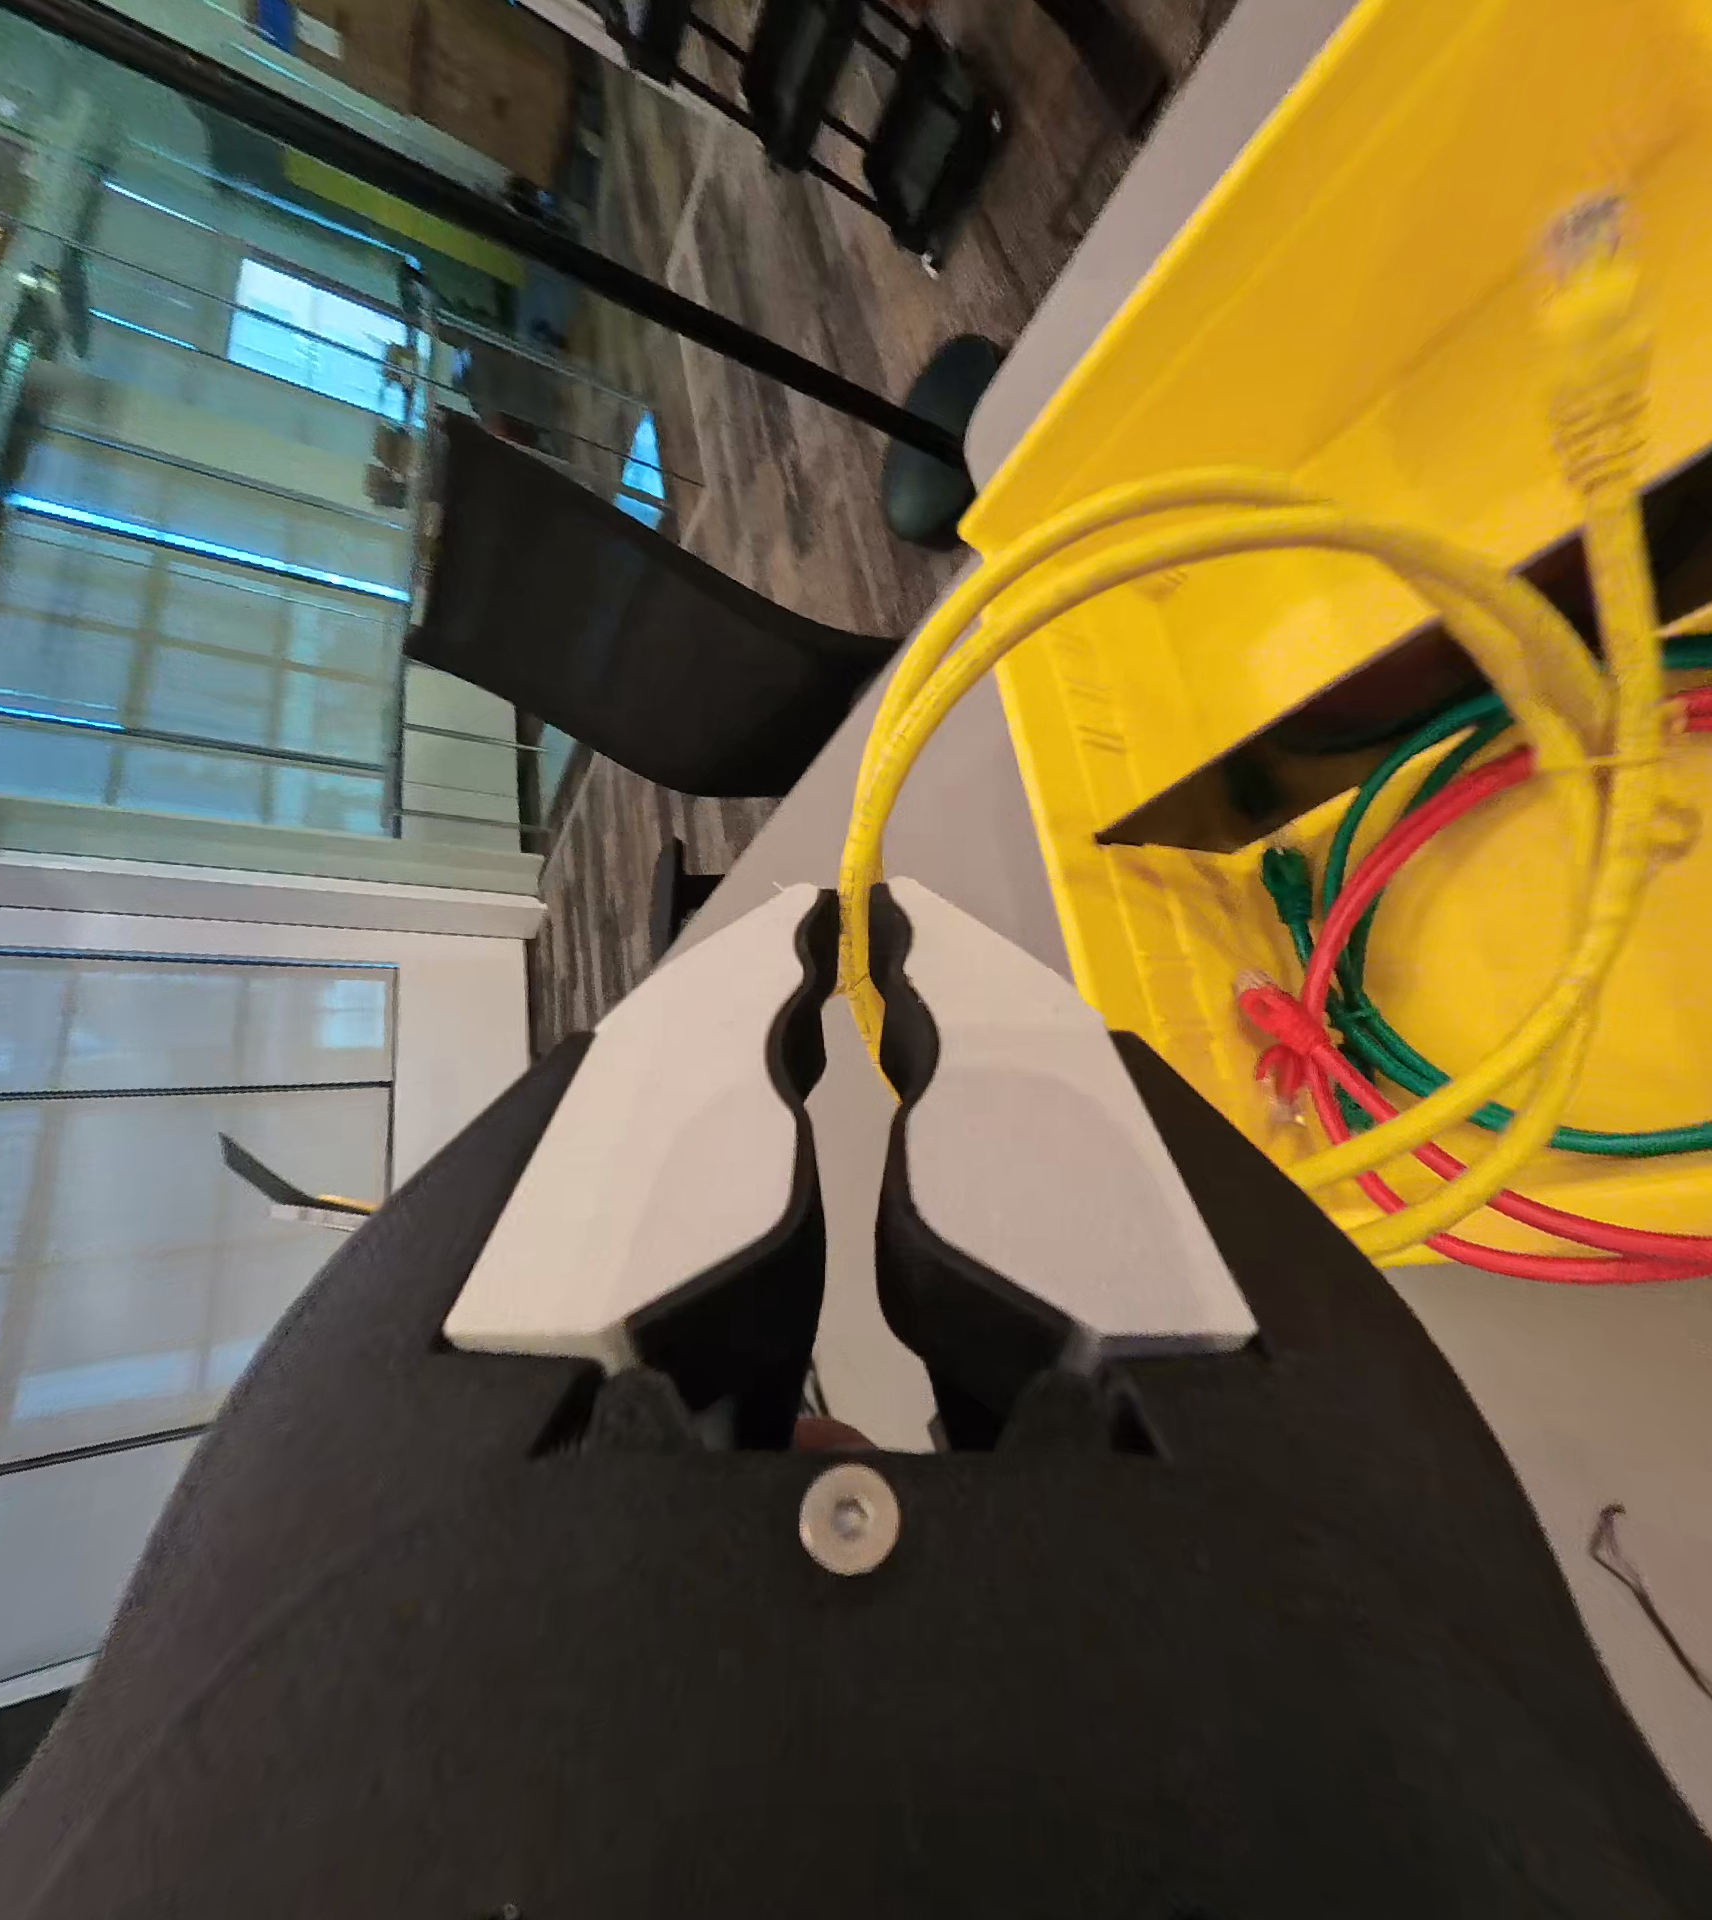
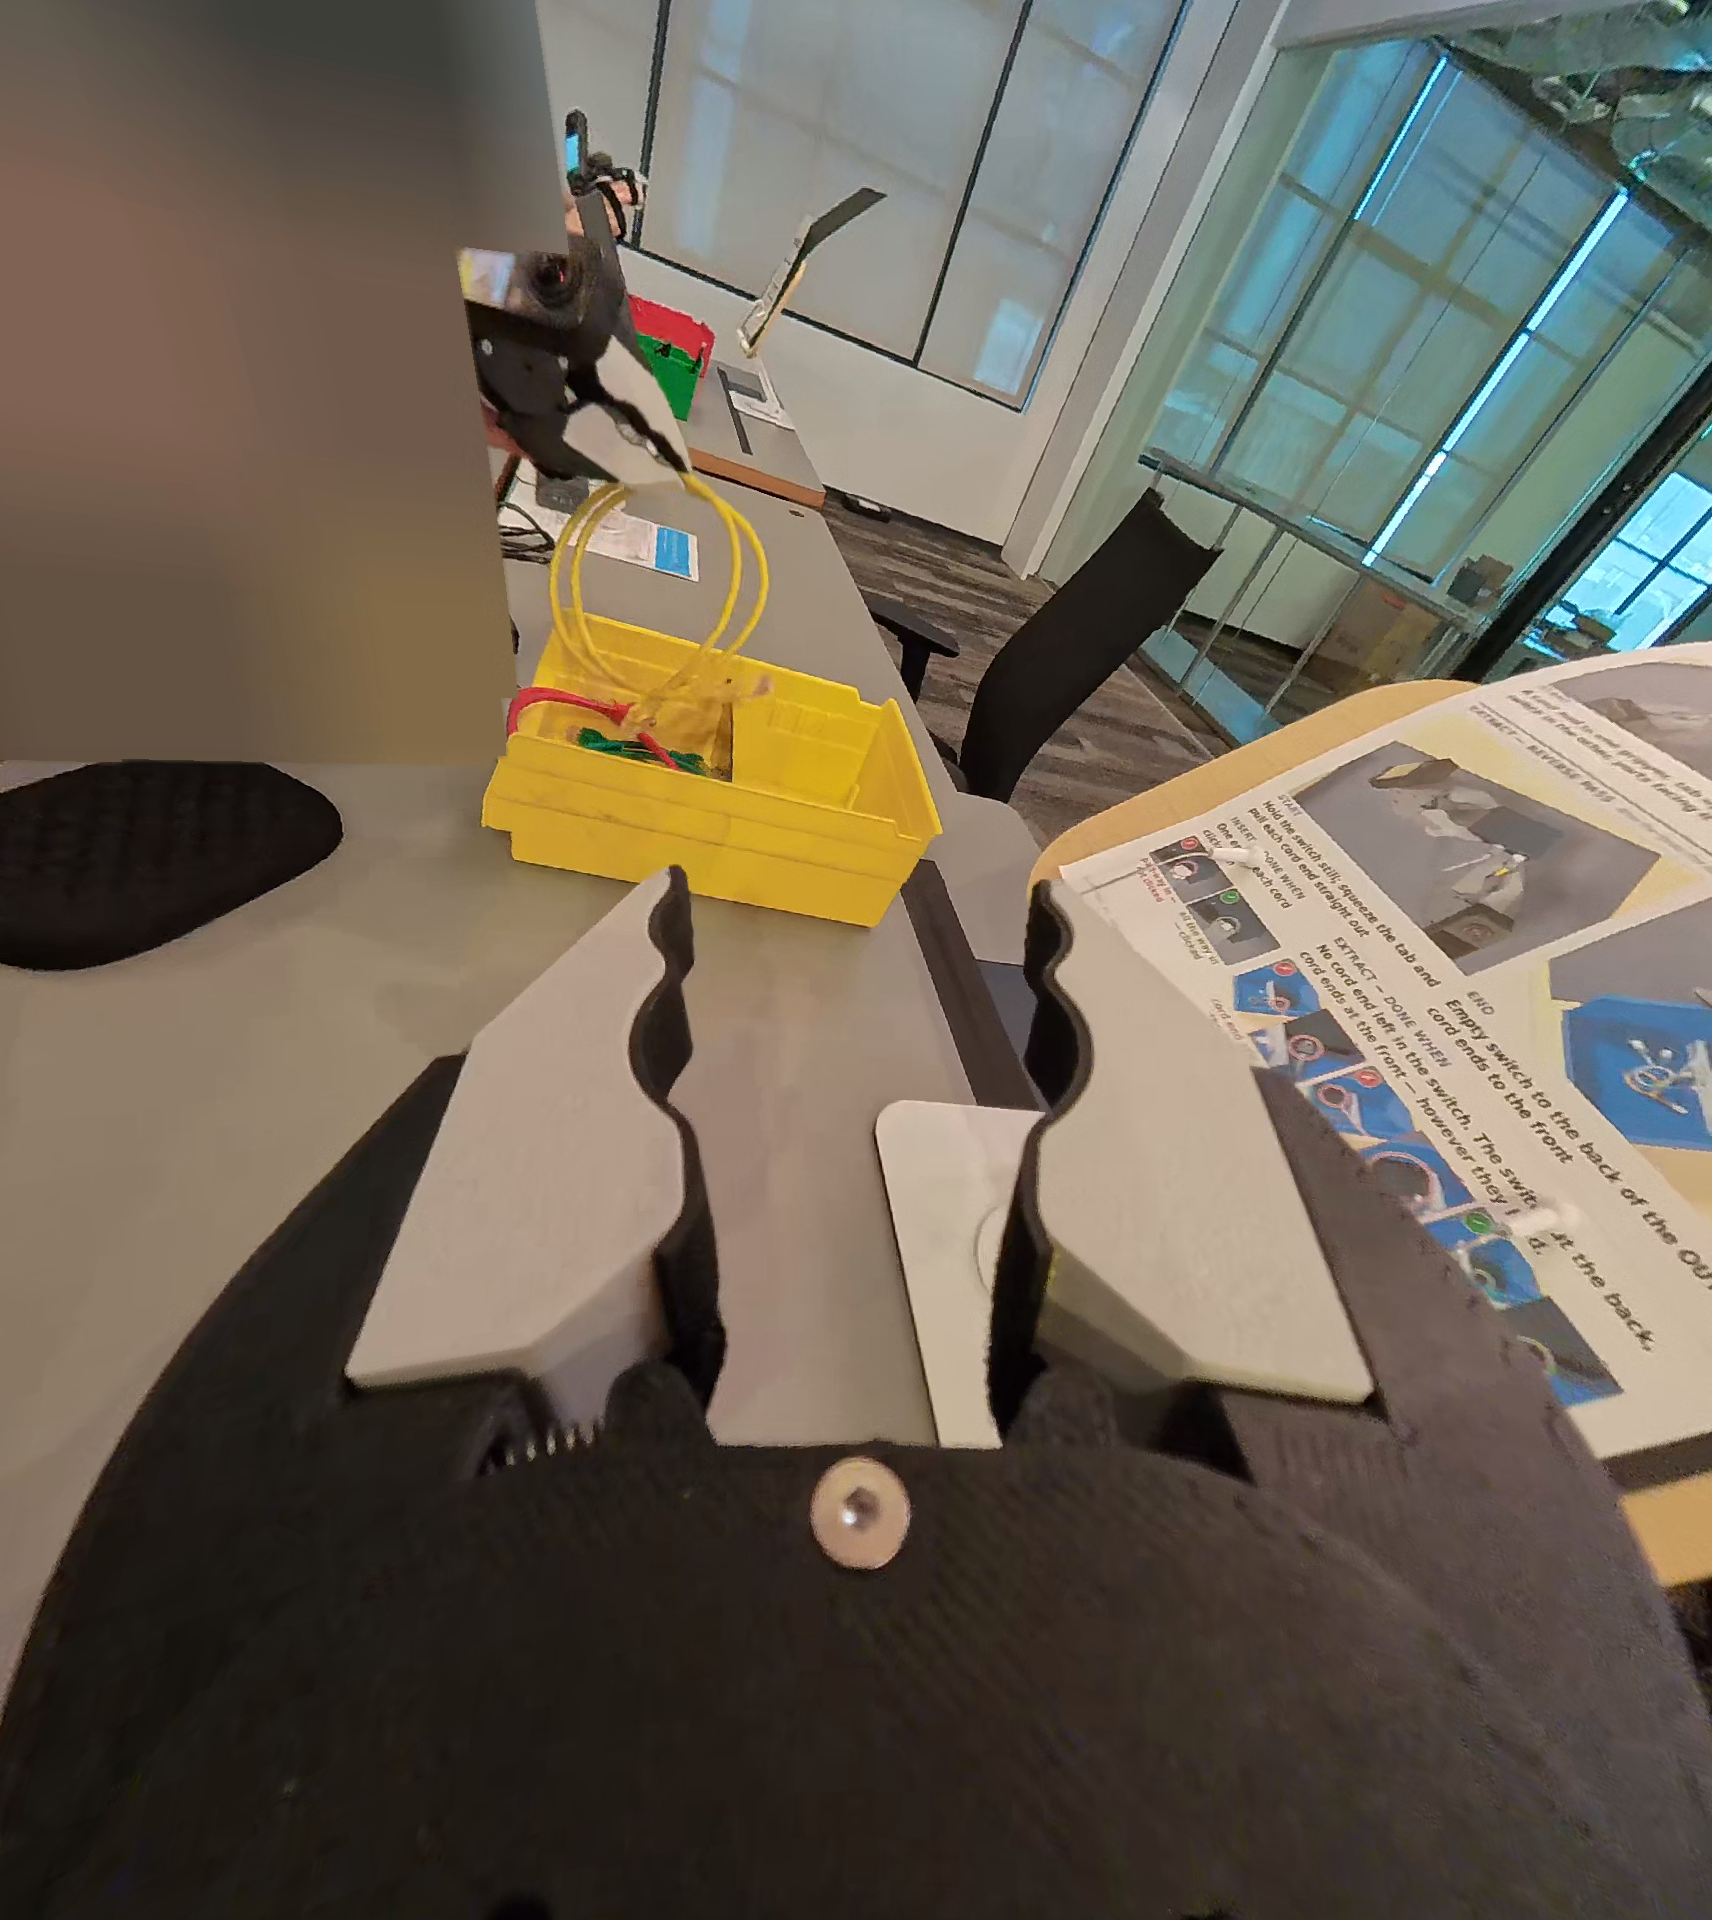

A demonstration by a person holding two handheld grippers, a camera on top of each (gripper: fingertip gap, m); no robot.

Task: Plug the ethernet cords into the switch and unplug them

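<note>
My left gripper (image 1: 857, 914) is shut on a coiled yellow ethernet cord (image 1: 1517, 623) and holds it above a yellow bin (image 1: 1351, 260). A red cord (image 1: 1403, 1195) and a green cord (image 1: 1371, 810) lie coiled inside the bin. In the right wrist view the left gripper (image 2: 670, 473) hangs the yellow cord (image 2: 743, 561) over the yellow bin (image 2: 727, 842), far ahead. My right gripper (image 2: 857, 914) is open and empty, low over the grey table (image 2: 208, 1091). No switch shows in either view.
An instruction sheet (image 2: 1454, 935) lies on a wooden board at the right. A white card (image 2: 945, 1247) lies under my right gripper. A black mesh pad (image 2: 104, 852) sits at the left. A black office chair (image 2: 1070, 644) stands beyond the table edge. My right fingertips sit around 50 cm from my left ones.
</note>
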